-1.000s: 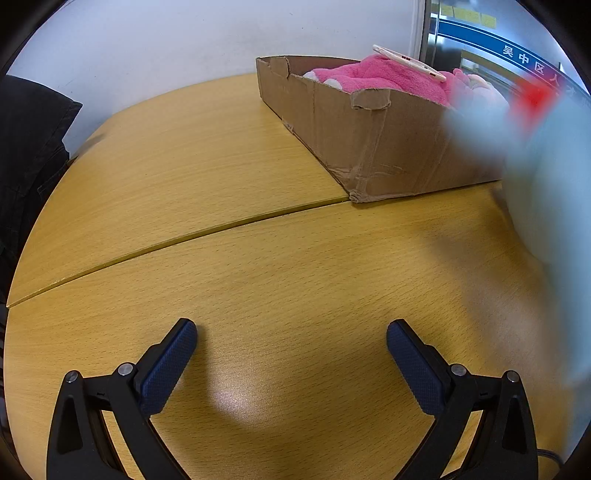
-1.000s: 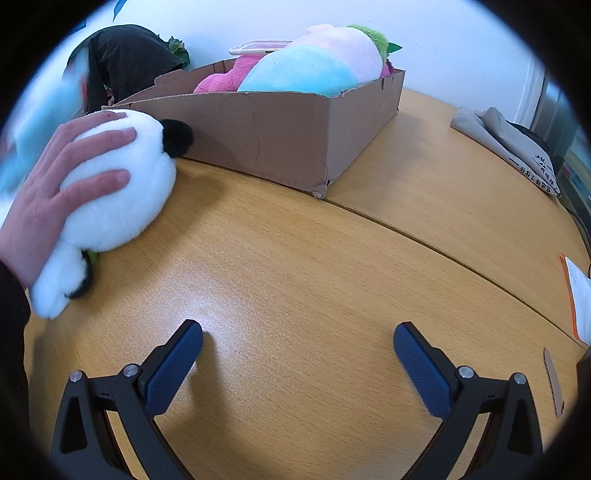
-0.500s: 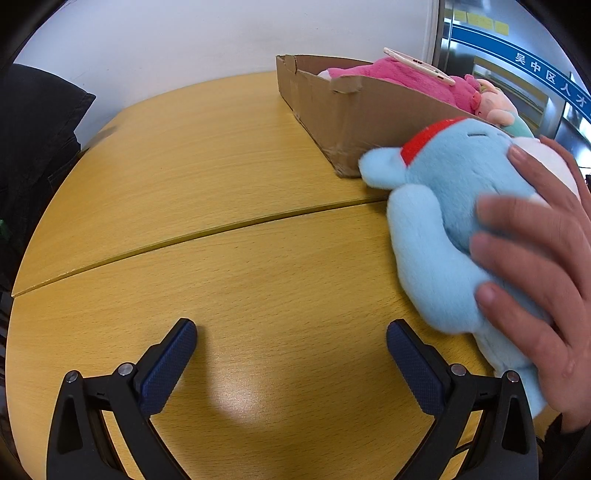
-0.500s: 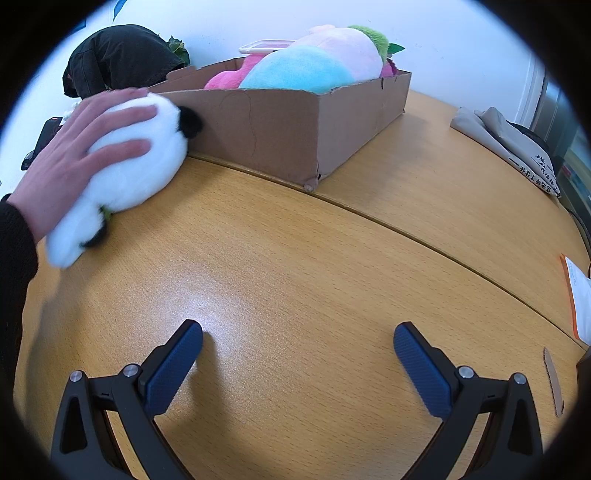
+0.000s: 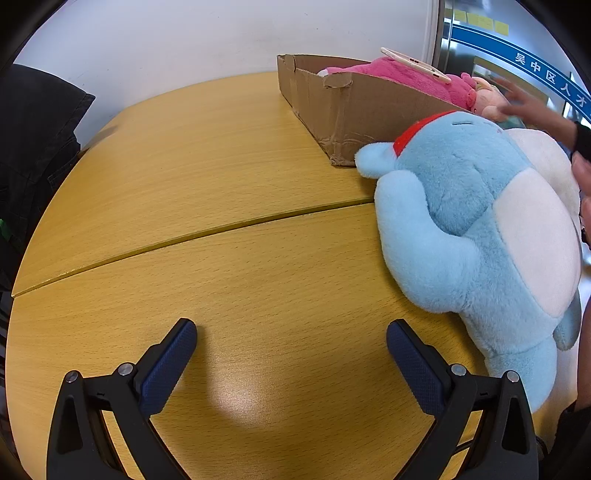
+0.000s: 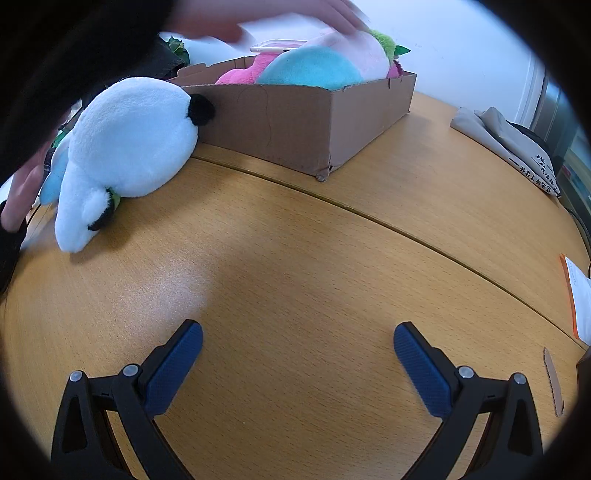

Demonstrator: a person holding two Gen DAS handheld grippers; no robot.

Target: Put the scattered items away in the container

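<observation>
your left gripper (image 5: pixel 291 354) and right gripper (image 6: pixel 298 354) both sit spread wide over the wooden table (image 5: pixel 192 177), gripping nothing. the blue plush toy (image 5: pixel 469 229) lies touching the cardboard box (image 5: pixel 354 107) corner; the white panda plush (image 6: pixel 125 147) leans against the box's side. a blurred hand (image 6: pixel 266 18) reaches over the box.

The left gripper (image 5: pixel 291 363), black-framed with blue textured pads, hangs low over the surface with its jaws spread wide and empty. The matching right gripper (image 6: pixel 298 365) sits likewise, jaws wide apart. A blurred bare hand (image 6: pixel 266 16) reaches across above.
</observation>
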